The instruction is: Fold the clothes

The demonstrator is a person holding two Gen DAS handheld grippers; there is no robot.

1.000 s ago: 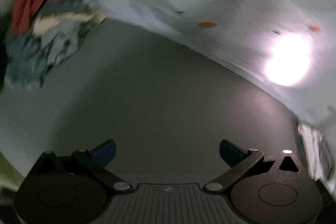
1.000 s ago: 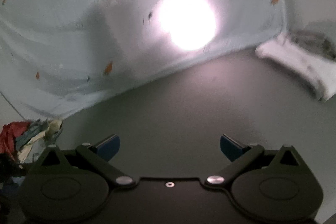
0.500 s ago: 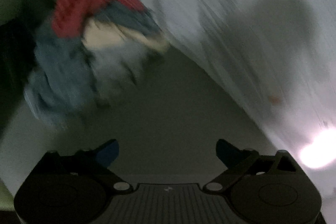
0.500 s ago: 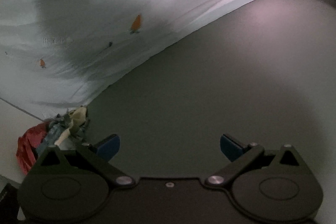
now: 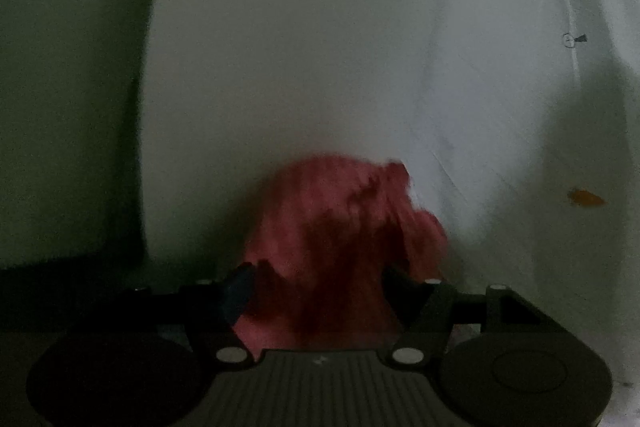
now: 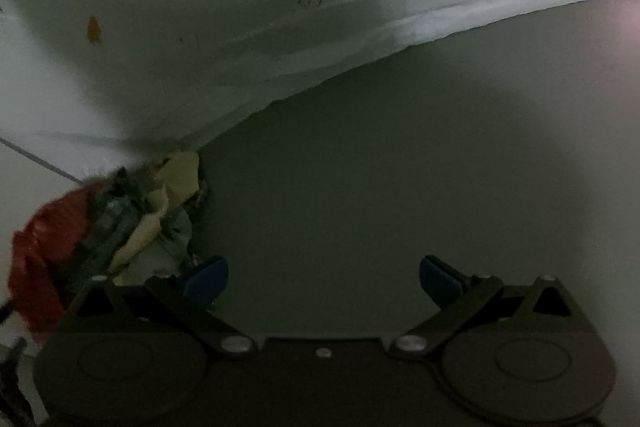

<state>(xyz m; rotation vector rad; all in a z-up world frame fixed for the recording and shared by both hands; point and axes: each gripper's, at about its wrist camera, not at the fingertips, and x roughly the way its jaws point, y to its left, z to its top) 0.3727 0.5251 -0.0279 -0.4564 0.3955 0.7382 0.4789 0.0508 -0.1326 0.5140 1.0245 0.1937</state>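
A red garment fills the space between the fingers of my left gripper. The jaws stand apart with the cloth between them; a grip does not show. In the right wrist view a pile of clothes, red, blue-patterned and cream, lies at the left on the dark table. My right gripper is open and empty over the bare table, just right of the pile.
A pale sheet with small orange carrot prints hangs behind the table and also shows in the left wrist view. A pale wall and a dark panel stand behind the red garment.
My left gripper swung left and moved in onto the clothes pile, so the red garment now sits between its fingers. My right gripper moved left, closer to the pile.
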